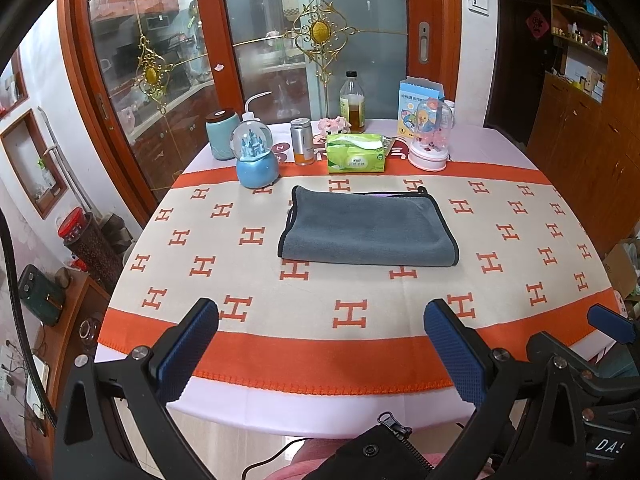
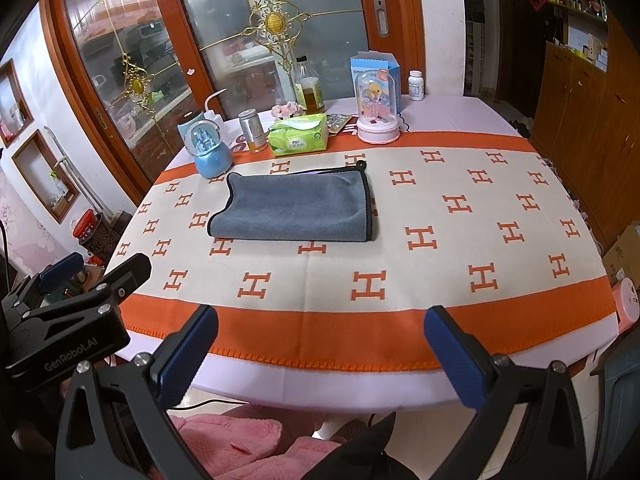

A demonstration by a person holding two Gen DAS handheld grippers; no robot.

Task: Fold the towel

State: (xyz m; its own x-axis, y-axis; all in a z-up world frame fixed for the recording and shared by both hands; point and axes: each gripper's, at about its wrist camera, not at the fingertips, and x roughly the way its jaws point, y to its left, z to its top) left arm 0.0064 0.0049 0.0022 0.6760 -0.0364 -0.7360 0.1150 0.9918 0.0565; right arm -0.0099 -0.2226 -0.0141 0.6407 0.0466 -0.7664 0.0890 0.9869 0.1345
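A grey towel [image 1: 368, 230] with black trim lies folded flat on the orange-and-cream tablecloth [image 1: 360, 312], toward the far middle of the table. It also shows in the right wrist view [image 2: 294, 208]. My left gripper [image 1: 320, 316] is open and empty, held back over the table's near edge, well short of the towel. My right gripper [image 2: 320, 320] is open and empty too, over the near edge. The left gripper's body also shows at the left of the right wrist view [image 2: 72, 312].
Along the far edge stand a blue snow globe [image 1: 257, 160], a teal jar [image 1: 220, 134], a metal canister [image 1: 302, 141], a green tissue pack [image 1: 356, 153], an oil bottle [image 1: 352, 103] and a pink domed toy [image 1: 430, 136]. Glass cabinet doors stand behind.
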